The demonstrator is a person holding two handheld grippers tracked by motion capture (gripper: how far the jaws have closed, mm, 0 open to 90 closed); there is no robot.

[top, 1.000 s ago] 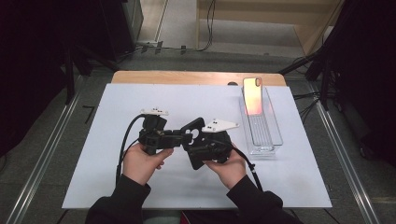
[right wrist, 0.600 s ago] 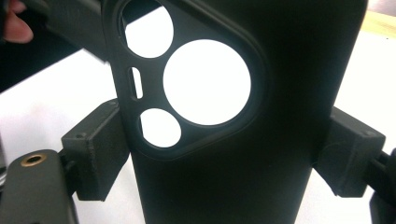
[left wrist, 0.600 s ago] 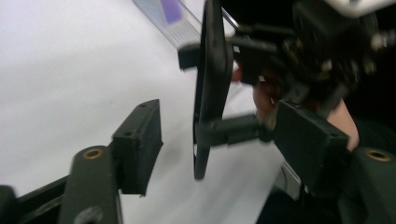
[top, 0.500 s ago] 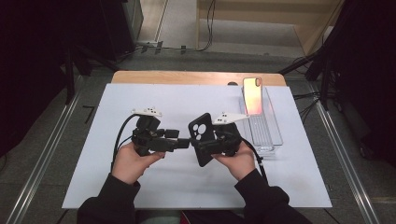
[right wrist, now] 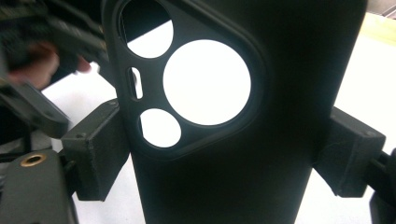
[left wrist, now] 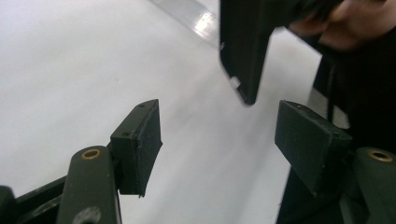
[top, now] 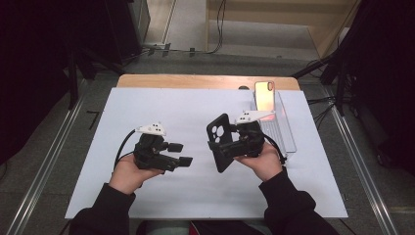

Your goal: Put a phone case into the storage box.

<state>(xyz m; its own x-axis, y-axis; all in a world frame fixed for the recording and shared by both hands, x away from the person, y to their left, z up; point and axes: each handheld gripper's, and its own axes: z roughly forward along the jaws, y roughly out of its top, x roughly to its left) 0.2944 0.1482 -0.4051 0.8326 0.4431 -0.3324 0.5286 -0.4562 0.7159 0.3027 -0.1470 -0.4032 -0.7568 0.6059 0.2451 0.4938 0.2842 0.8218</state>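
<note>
You let go with left gripper (top: 185,154): jaws had just been opening, stood apart, nothing between pads (left wrist: 140,140). A second ago both grippers met at black phone case (top: 221,142) mid-table; since then hands drew apart. Case stayed with right gripper (top: 226,145), clamped across its width, held off white sheet (top: 147,105), camera cutout toward table's far side. Handover looked done. Phone (top: 265,95) stood in clear tray (top: 288,142), likely next target.
</note>
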